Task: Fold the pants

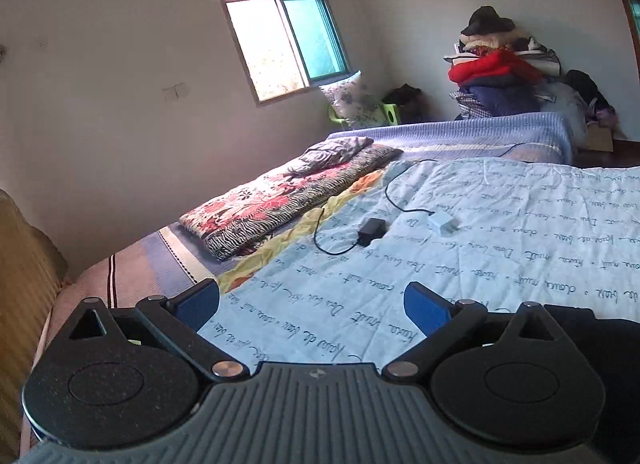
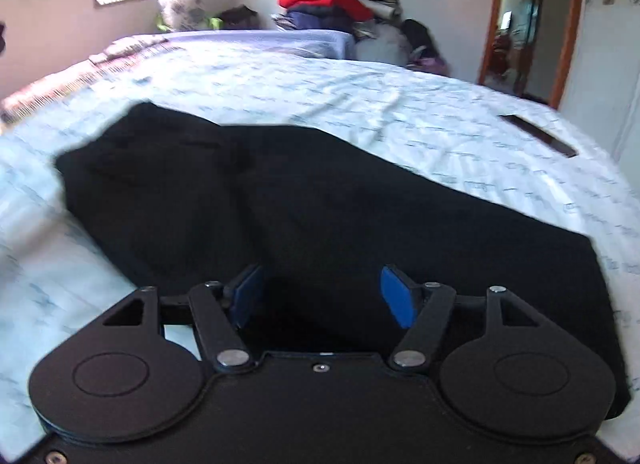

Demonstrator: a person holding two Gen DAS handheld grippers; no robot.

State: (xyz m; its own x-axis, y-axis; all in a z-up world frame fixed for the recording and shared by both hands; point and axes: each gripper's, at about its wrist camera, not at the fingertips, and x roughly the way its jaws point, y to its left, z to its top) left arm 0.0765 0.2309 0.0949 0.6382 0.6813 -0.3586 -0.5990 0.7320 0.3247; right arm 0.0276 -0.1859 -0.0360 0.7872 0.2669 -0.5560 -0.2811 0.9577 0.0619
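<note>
Right hand-held gripper (image 2: 322,294) is hovering w/ jaws spread wide, nothing between the blue pads (image 2: 396,296); it's sitting directly over the near edge of the black pants (image 2: 304,200). Whether the pads are touching the cloth can't be told, the view is blurred. The pants are lying spread flat on the bed, on a light-blue sheet w/ script print (image 2: 440,116), running from the gripper away toward the upper left of the right wrist view.

Left hand-held gripper (image 1: 312,304) is also standing wide open and gripping nothing, hanging over bare sheet (image 1: 500,224). A dark bit of the pants (image 1: 600,344) is showing just beside its right finger, at the lower right edge of the left wrist view.

Farther out on the sheet, a black charger block (image 1: 372,230) w/ its cable and a white adapter (image 1: 442,224) are lying near each other. Left of them a folded floral blanket (image 1: 280,200) is resting along the bed edge. A pile of clothes (image 1: 504,64) is standing beyond the bed's far end, by the wall, w/ a window (image 1: 286,44) to its left.
</note>
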